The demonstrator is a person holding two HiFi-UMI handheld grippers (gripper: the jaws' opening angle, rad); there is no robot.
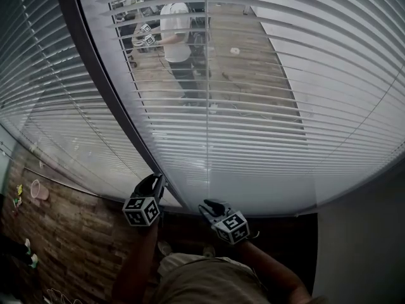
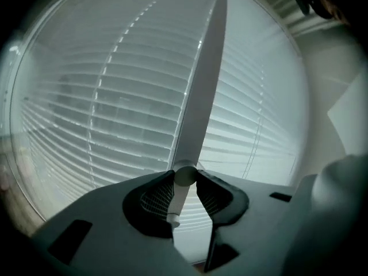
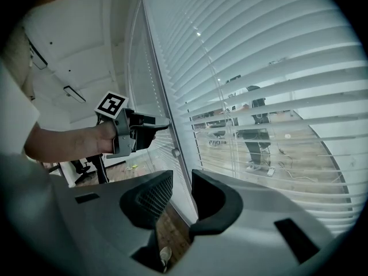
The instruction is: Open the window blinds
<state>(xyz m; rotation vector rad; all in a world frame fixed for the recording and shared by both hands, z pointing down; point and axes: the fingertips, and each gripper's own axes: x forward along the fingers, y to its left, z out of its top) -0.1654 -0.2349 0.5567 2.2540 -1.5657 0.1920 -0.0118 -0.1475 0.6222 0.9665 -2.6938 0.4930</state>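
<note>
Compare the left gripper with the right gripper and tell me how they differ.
The left gripper is clamped on the blinds' wand, which runs up between its jaws. The right gripper is shut with nothing between its jaws. In the head view the left gripper reaches further toward the window than the right gripper does. Both point toward the blinds.

An office, it seems.
Slatted blinds fill the upper frame, plank floor lower left, a swivel chair mid-left.
</note>
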